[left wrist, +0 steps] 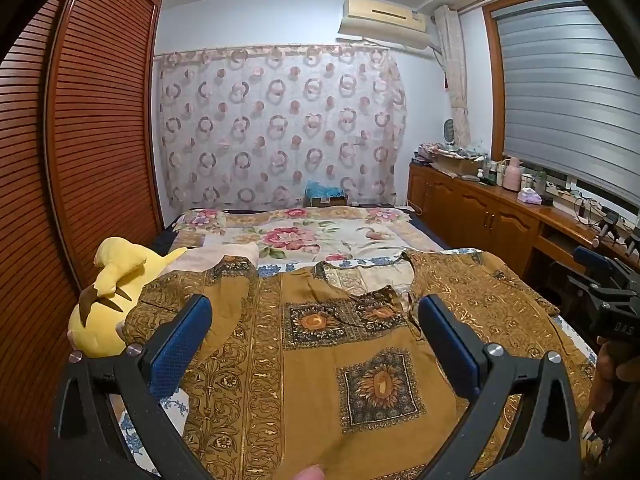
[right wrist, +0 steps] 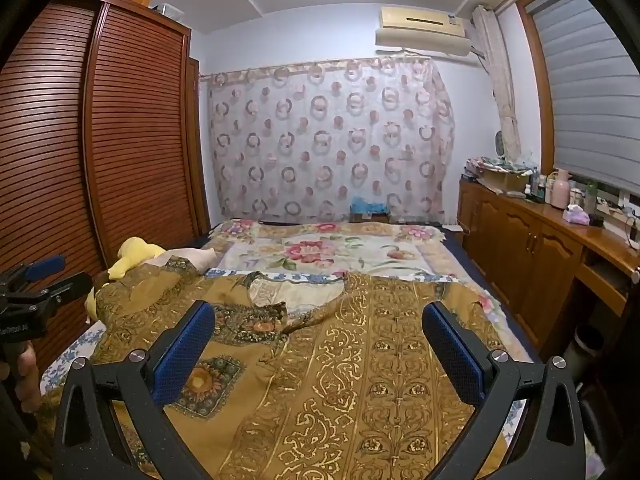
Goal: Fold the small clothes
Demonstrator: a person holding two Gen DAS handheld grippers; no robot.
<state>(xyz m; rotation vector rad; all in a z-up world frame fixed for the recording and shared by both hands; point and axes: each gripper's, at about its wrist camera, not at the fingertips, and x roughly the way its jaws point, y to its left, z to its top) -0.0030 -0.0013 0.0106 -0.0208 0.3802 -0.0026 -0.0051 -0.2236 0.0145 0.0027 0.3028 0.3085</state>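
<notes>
Below, the mustard patterned shirt (left wrist: 320, 360) lies flat under both grippers' wide-spread, empty fingers (right wrist: 452, 348).

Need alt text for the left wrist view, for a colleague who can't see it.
A mustard-brown patterned shirt lies spread flat on the bed, the open left gripper hovering above it, nothing between its blue pads. A yellow plush toy sits at the shirt's left.

Yellow plush toy (left wrist: 106, 304) beside louvered wardrobe (left wrist: 100, 140).
</notes>
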